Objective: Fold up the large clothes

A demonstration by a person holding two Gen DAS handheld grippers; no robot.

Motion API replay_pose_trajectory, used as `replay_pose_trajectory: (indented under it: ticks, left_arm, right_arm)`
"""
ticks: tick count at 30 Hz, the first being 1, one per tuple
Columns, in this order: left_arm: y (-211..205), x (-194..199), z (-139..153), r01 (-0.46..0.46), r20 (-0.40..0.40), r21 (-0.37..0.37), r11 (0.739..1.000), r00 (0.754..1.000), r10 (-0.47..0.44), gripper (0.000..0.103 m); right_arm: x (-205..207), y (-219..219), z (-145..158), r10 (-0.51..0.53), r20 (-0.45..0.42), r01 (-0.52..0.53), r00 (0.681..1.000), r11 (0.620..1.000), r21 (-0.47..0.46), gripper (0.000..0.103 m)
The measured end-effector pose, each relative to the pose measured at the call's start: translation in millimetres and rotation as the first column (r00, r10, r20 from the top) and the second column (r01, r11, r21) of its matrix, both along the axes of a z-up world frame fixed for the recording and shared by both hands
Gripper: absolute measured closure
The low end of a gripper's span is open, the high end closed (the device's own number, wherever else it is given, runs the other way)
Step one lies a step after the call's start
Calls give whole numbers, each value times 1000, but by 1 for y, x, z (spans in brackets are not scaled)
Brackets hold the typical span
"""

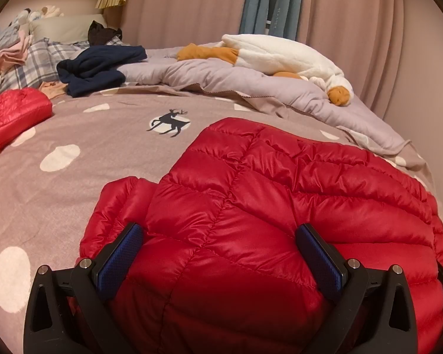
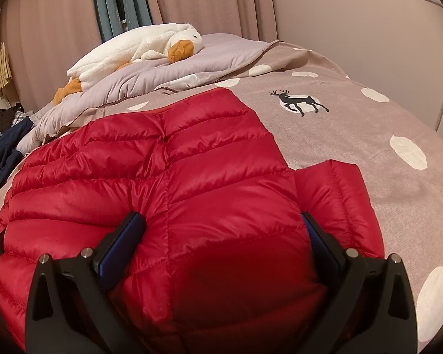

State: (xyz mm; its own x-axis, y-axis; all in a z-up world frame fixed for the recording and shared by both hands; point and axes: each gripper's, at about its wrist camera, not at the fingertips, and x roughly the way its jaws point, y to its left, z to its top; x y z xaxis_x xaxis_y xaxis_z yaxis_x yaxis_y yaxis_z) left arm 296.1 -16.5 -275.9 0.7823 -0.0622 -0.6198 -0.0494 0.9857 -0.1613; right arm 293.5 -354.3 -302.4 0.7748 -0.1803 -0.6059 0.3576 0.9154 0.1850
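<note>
A red quilted down jacket (image 1: 280, 183) lies spread on the spotted bed cover, and it also shows in the right wrist view (image 2: 168, 177). My left gripper (image 1: 220, 236) is open, its blue-padded fingers (image 1: 121, 256) wide apart with a puffed bulge of the jacket's near part between them. My right gripper (image 2: 223, 224) is open too, its fingers (image 2: 124, 242) straddling the jacket's near part on the other side. A short flap of the jacket (image 2: 339, 194) sticks out to the right of it. I cannot tell if the pads press the fabric.
A second red padded garment (image 1: 11, 115) lies at the left. A navy garment (image 1: 97, 65) and plaid and pink clothes (image 1: 11, 56) are piled at the back left. A plush goose (image 1: 280, 56) lies on a lilac duvet (image 1: 221, 79). Curtains and wall are behind.
</note>
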Motion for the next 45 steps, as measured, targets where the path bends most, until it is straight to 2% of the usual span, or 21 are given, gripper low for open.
replay_pose_trajectory:
  ticks: [40,45]
  left_arm:
    - [1,1,0,0,0,-16,1000,1000,0,1]
    - [2,-4,6,-20,-21,1,1000,1000,20,1]
  right_arm:
    - [-3,-1,-1,3,12,-3,1000,1000,16,0]
    - [-4,-1,2,5,13,-6,1000,1000,30,1]
